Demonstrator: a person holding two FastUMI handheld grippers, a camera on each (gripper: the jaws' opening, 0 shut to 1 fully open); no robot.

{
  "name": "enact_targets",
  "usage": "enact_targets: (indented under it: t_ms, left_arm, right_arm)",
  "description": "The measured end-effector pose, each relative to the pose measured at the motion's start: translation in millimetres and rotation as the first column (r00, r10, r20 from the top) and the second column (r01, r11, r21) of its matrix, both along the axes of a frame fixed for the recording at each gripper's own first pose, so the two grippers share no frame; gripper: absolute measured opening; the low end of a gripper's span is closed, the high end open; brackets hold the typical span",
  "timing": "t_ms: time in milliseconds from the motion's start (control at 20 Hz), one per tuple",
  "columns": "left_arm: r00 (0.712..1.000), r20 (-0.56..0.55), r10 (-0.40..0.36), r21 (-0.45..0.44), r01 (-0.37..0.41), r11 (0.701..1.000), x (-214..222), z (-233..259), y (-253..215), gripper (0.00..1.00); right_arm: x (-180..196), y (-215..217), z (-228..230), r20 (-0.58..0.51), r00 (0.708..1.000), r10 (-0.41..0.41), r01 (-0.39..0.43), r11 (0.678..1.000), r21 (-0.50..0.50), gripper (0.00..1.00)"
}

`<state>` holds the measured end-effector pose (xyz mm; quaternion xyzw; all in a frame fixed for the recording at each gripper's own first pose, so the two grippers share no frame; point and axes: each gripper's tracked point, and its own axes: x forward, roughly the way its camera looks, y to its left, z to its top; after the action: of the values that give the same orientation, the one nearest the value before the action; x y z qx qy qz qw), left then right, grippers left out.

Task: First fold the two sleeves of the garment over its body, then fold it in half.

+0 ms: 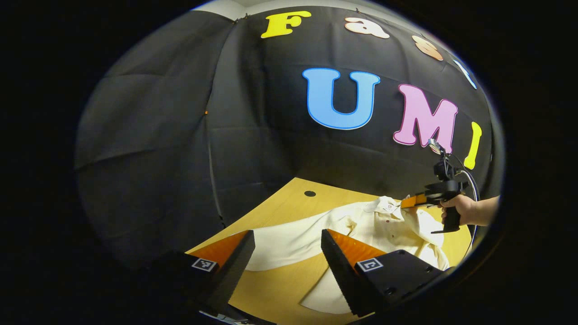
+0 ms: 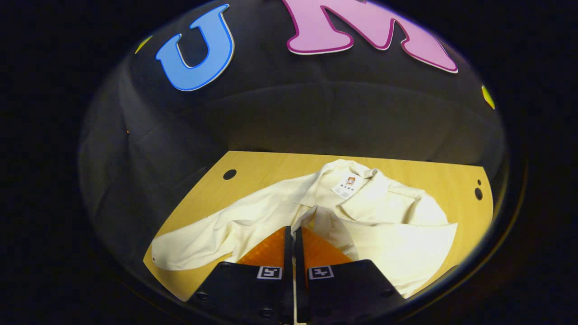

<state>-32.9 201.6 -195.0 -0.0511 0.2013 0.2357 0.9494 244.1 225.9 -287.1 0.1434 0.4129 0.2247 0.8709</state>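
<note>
A cream long-sleeved garment (image 2: 384,243) lies spread on the wooden table (image 2: 253,167), collar toward the wall. One sleeve (image 2: 203,243) stretches out flat to the left. My right gripper (image 2: 292,228) is shut on a fold of the other sleeve (image 2: 323,221), held raised over the garment's body. In the left gripper view that right gripper (image 1: 406,203) hangs above the garment's collar area, with a hand (image 1: 460,207) on its handle. My left gripper (image 1: 287,232) stands open above the outstretched sleeve (image 1: 289,241), holding nothing.
The black cloth wall rises close behind the table's far edge. Small dark holes (image 2: 229,174) (image 2: 477,193) sit in the tabletop near the far corners. Bare wood (image 1: 289,194) shows beyond and beside the garment.
</note>
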Motion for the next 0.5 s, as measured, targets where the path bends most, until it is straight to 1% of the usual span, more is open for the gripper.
enact_targets:
  t_ms: [50, 100, 150, 250, 300, 400, 450, 500]
  left_arm:
    - [1.000, 0.004, 0.002, -0.011, -0.002, 1.000, 0.1, -6.6, 3.4, 0.96]
    - [1.000, 0.005, 0.008, -0.031, -0.008, 0.999, 0.5, -14.6, 6.2, 0.93]
    - [1.000, 0.011, 0.019, -0.054, -0.018, 0.998, -0.3, -21.6, 10.2, 0.96]
    - [0.999, 0.015, 0.050, -0.087, -0.049, 0.995, 0.4, -32.2, 23.0, 0.96]
    - [0.997, 0.007, 0.072, -0.087, -0.071, 0.994, 1.0, -37.6, 33.3, 0.97]
    - [0.993, -0.015, 0.117, -0.074, -0.117, 0.990, 0.1, -45.9, 57.4, 0.97]
    - [0.990, -0.026, 0.141, -0.068, -0.143, 0.987, 0.3, -50.8, 69.9, 0.97]
    - [0.986, -0.041, 0.163, -0.070, -0.165, 0.984, 0.2, -56.6, 82.8, 0.97]
  right_arm:
    - [0.8, 12.6, -8.8, -0.014, 1.000, -0.005, 0.005, 0.999, 0.034, 0.10]
    - [1.4, 20.2, -12.6, -0.023, 1.000, -0.011, 0.012, 0.998, 0.060, 0.17]
    - [1.7, 25.6, -18.8, -0.025, 1.000, -0.015, 0.017, 0.998, 0.064, 0.16]
    - [0.8, 20.3, -25.2, -0.006, 1.000, -0.018, 0.018, 1.000, 0.023, 0.67]
    - [-1.5, 11.2, -23.8, 0.011, 1.000, -0.012, 0.012, 1.000, -0.013, 0.92]
    - [-2.9, -7.9, -12.7, 0.073, 0.997, -0.015, 0.020, 0.998, -0.066, 0.95]
    - [-4.0, -19.8, -1.4, 0.110, 0.994, -0.020, 0.029, 0.996, -0.088, 0.98]
    - [-3.7, -32.1, 11.3, 0.150, 0.988, -0.023, 0.039, 0.994, -0.104, 0.98]
